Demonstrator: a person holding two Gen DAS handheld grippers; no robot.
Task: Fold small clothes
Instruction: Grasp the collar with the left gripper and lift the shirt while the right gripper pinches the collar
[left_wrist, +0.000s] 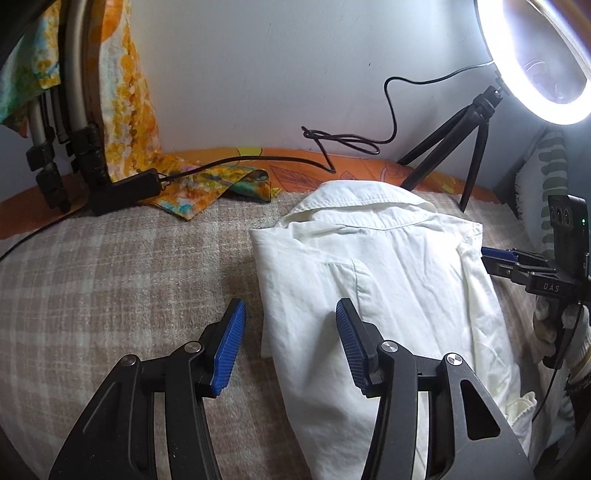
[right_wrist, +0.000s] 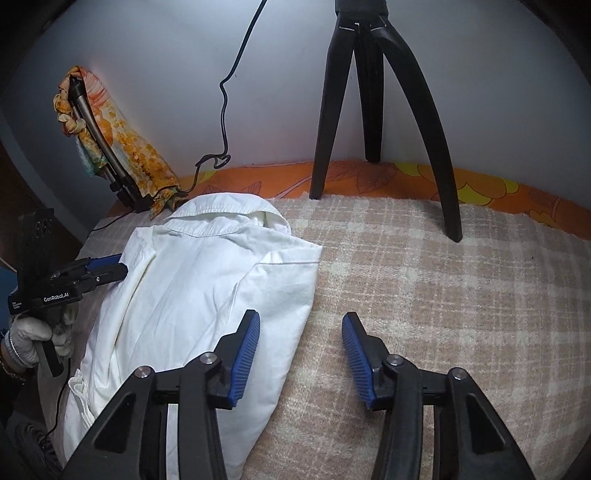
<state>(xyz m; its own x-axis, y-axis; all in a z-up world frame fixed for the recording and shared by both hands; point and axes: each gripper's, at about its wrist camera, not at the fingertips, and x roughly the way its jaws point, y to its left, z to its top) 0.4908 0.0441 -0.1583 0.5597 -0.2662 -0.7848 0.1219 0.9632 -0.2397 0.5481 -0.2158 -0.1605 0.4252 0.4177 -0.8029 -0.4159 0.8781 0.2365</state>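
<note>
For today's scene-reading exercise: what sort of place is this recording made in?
Probably a bedroom at home, set up for filming. A white shirt lies on a bed with a checked blanket over a floral sheet, beside a ring light on a small tripod.

Both views are taken close above the blanket (left_wrist: 110, 266), angled down toward the wall (left_wrist: 258, 74). The shirt (left_wrist: 388, 277) is seen from its left edge in one, its right in the other (both share it) — plus the tripod (right_wrist: 380, 110).
</note>
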